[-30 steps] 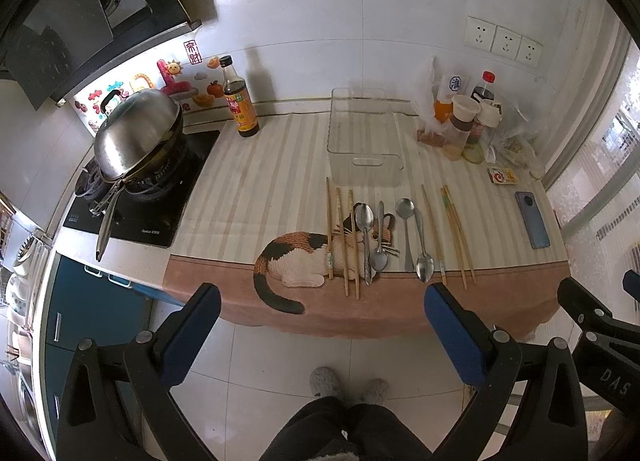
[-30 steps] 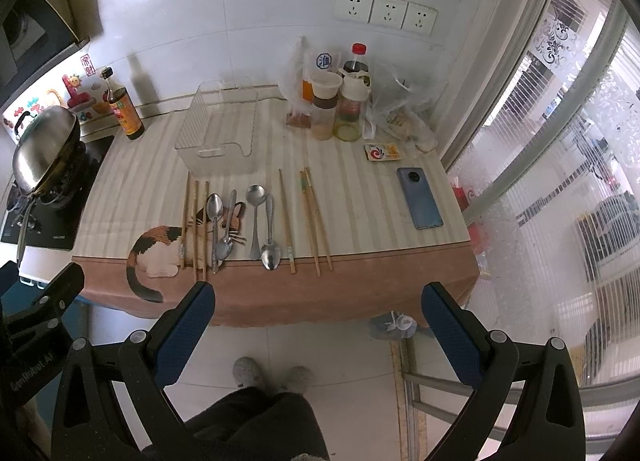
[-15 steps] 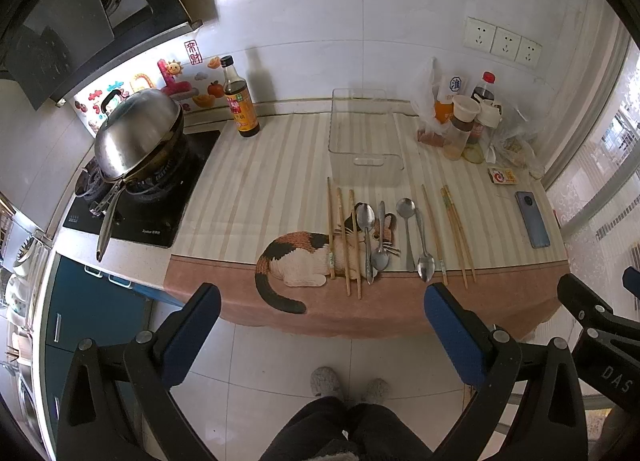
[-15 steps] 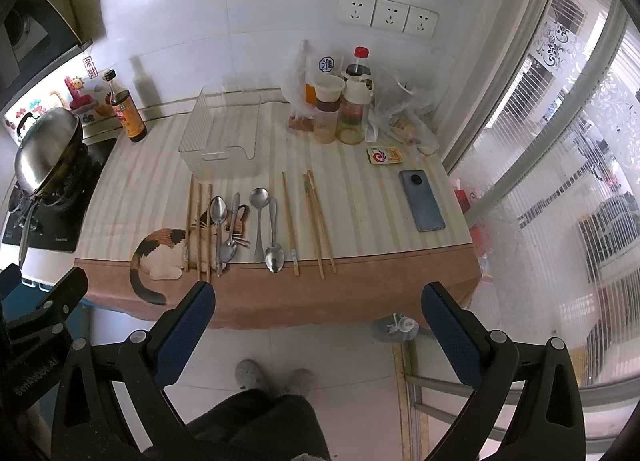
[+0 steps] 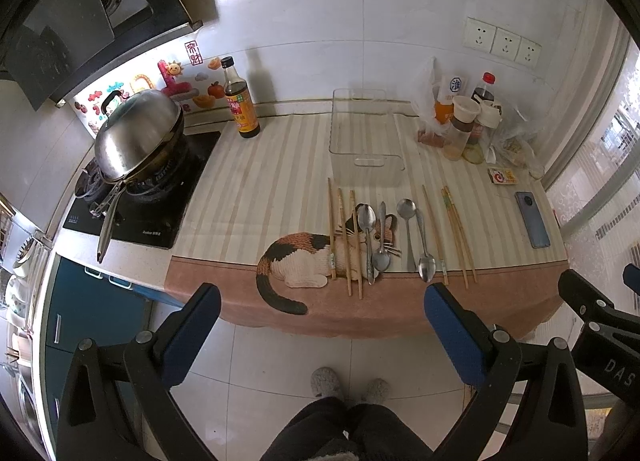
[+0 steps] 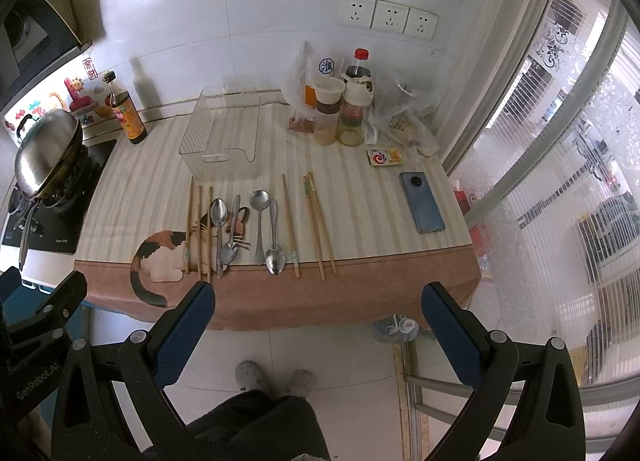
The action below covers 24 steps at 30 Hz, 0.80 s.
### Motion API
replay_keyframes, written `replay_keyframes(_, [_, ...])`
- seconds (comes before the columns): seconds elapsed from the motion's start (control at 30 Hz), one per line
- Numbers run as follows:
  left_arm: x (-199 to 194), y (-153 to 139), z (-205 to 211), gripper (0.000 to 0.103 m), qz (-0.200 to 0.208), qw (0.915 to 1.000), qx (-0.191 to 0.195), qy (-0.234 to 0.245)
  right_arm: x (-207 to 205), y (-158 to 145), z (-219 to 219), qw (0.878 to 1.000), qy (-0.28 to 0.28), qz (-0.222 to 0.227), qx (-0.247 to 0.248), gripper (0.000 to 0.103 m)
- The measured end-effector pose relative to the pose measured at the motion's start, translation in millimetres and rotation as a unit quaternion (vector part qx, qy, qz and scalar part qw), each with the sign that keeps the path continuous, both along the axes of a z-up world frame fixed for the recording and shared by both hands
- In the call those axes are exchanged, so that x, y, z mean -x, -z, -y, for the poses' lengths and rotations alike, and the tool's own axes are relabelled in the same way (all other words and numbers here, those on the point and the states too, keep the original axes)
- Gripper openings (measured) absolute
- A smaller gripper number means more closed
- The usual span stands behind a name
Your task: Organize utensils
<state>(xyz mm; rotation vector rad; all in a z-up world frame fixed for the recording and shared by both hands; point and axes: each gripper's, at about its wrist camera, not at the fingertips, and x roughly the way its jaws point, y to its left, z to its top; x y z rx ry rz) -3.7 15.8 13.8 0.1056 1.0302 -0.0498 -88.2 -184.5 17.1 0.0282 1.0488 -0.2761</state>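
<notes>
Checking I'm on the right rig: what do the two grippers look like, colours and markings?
Both are black angular frames with silver screws and blue padded fingers. The left gripper and right gripper match. White lettering shows on each seen from the other: "DAS" on the right, "GenRobot.AI" on the left. No cables visible.

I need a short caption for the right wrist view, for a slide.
Open right gripper facing spoons and chopsticks laid before an empty clear bin.

- The left tool (image 5: 320, 335) is hanging with its blue-padded fingers (image 5: 192, 327) spread wide, gripping nothing.
- The right tool (image 6: 318, 331) is gaping likewise; its neighbour's black body is showing at 8 o'clock.
</notes>
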Motion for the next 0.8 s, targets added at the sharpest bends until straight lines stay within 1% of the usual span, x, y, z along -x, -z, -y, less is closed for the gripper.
replay_keyframes(0.8, [-3.2,-3.7,-1.5,0.103,0.000,1.0000,0.002,-0.001,-4.3,-0.9,-0.6,1.000,0.000,0.001,0.002,0.103])
